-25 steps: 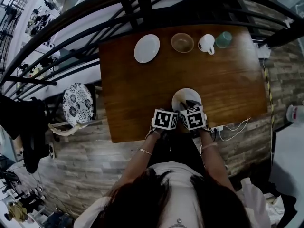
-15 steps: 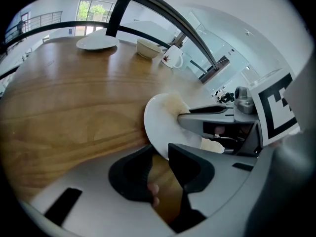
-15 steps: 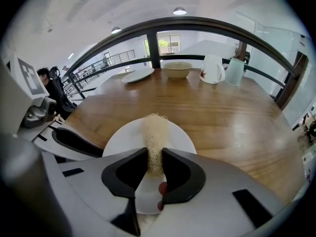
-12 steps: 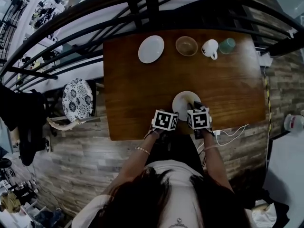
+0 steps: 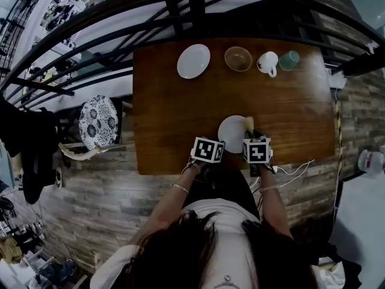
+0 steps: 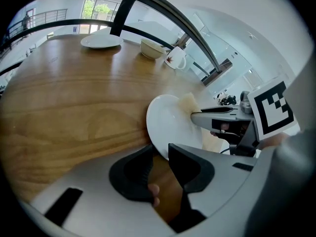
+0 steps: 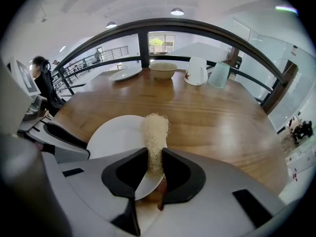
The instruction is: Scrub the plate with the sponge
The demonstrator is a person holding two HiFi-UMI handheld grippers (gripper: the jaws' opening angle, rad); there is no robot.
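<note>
A white plate (image 5: 230, 129) lies near the front edge of the wooden table (image 5: 174, 113). My left gripper (image 6: 160, 156) is shut on the plate's near rim (image 6: 170, 125) and holds it tipped up a little. My right gripper (image 7: 155, 163) is shut on a pale fibrous sponge (image 7: 155, 131) that stands upright between its pads. The sponge's tip rests at the right edge of the plate (image 7: 116, 135). In the head view the sponge (image 5: 249, 123) shows at the plate's right rim, in front of the right gripper (image 5: 251, 132), with the left gripper (image 5: 219, 143) beside it.
At the table's far edge stand a second white plate (image 5: 194, 61), a tan bowl (image 5: 238, 58), a white mug (image 5: 267, 62) and a green cup (image 5: 289, 59). A black railing (image 5: 180, 8) runs behind them. A white cable (image 5: 292, 164) hangs off the near right edge. A patterned stool (image 5: 98, 125) stands to the left.
My right gripper has slid to the right with the sponge, from over the plate's middle to its right rim. The left gripper has kept its hold on the plate.
</note>
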